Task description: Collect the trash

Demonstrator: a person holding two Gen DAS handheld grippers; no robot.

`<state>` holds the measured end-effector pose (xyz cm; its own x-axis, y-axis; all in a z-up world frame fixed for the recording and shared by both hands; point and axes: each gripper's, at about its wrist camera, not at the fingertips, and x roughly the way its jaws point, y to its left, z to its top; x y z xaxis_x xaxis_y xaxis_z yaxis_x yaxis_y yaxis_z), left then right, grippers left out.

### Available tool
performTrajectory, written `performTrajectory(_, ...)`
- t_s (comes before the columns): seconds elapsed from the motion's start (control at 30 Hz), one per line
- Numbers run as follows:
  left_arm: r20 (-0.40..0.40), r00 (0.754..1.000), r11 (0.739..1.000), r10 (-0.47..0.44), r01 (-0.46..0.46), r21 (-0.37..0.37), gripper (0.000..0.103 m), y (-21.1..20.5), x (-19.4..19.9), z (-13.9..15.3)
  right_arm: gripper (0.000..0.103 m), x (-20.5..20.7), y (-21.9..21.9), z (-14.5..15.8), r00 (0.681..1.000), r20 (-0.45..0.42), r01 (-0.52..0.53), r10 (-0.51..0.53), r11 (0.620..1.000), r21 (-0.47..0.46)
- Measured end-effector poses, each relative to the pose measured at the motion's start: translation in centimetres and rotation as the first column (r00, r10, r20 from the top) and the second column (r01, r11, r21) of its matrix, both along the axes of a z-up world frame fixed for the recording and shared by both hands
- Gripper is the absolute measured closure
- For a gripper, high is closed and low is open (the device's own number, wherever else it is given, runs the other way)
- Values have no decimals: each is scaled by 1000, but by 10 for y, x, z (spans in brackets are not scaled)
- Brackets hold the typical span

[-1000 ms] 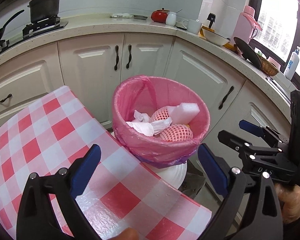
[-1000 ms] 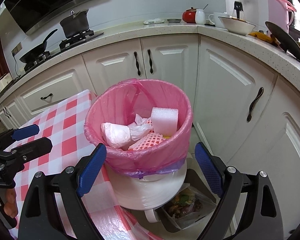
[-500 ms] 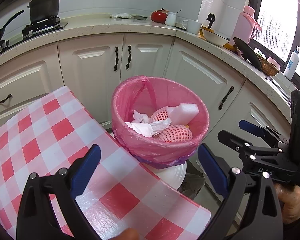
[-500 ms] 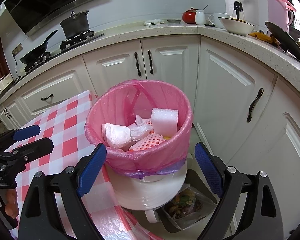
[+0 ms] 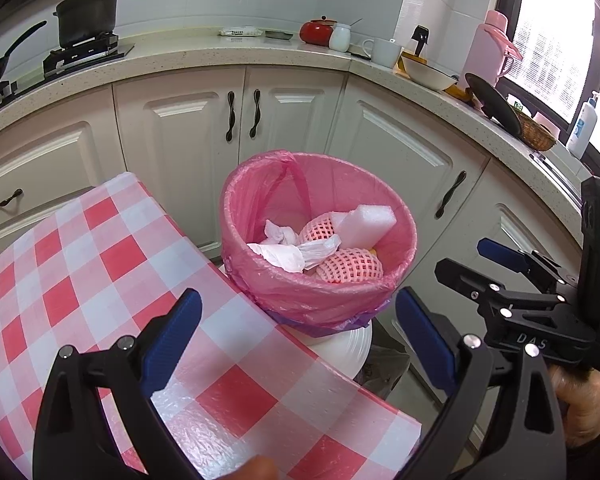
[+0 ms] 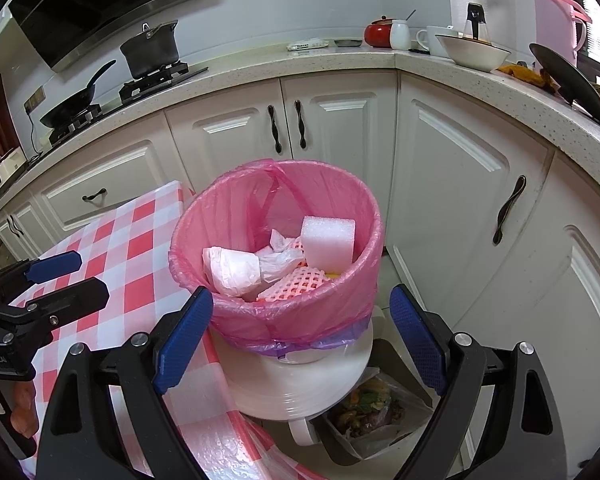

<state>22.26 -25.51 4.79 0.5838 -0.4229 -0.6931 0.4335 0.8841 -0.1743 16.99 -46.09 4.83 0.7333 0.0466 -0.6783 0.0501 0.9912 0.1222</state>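
White kitchen cabinets (image 5: 180, 128) curve around the corner behind a tabletop (image 5: 100, 280) covered in a red-and-white checked cloth. Just past the tabletop's edge stands a bin (image 5: 320, 292) lined with a pink bag (image 6: 276, 312). Inside it lie a white foam block (image 5: 366, 218), crumpled white tissue (image 5: 288, 250) and pink foam fruit netting (image 5: 350, 266), all piled together and touching.

Over the cloth, the left gripper (image 5: 298, 340) has its blue-padded jaws spread wide, with nothing between them. Beside the bin, the right gripper (image 6: 300, 340) is spread just as wide and also holds nothing; the bin's white base (image 6: 300, 384) shows between its fingers. Each gripper appears at the edge of the other's view.

On the floor below the bin sits a clear bag of food scraps (image 6: 374, 408). A black pot (image 5: 86, 12) rests on the stove at the back.
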Motion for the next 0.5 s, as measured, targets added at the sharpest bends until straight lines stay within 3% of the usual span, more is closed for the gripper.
performTrajectory(0.5,0,1000,1000,-6,6,-3,9,-3,-1,-2,18,0,-1,0,1000,-1,0,0,1000,1)
